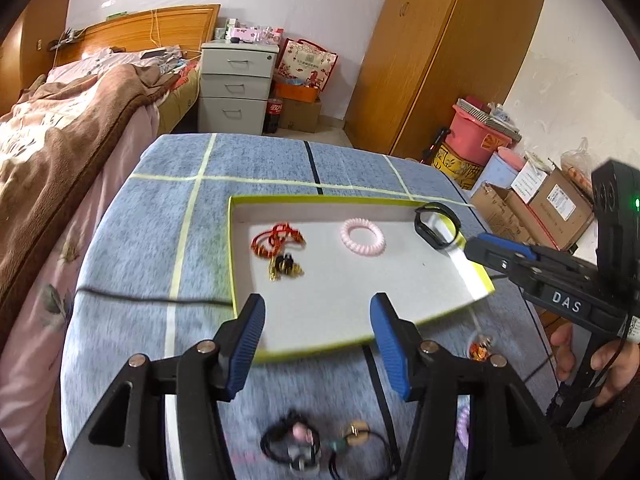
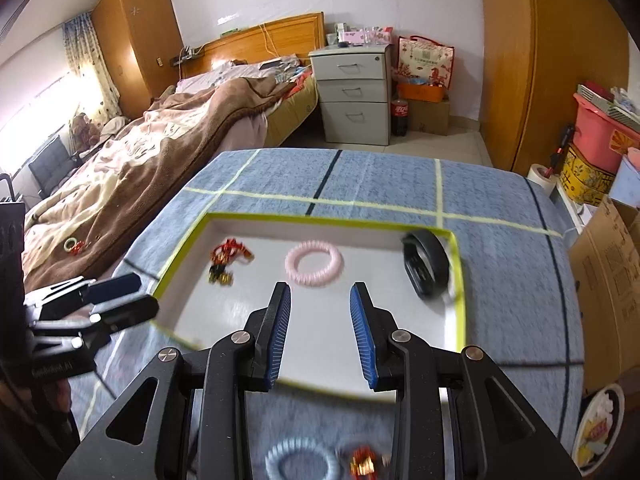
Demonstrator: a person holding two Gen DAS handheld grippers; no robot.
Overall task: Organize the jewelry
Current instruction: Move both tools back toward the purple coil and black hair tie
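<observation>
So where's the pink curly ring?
The pink spiral ring lies in the middle of the yellow-edged tray, between the red bracelet and black band.

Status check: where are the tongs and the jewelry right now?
Left tongs open, empty. Right tongs open, empty. White yellow-rimmed tray holds red-gold charm bracelet, pink spiral hair tie, black wristband. Nothing blocking.

- The left gripper point(image 1: 316, 344) has a black frame with triangular cut-outs, round silver screws at the joints, and blue ribbed pads on its fingers point(image 1: 246, 346).
- The right gripper point(image 2: 320, 334) is built the same; its black side carries white letters "DAS", a green light, and a thin black cable.
</observation>
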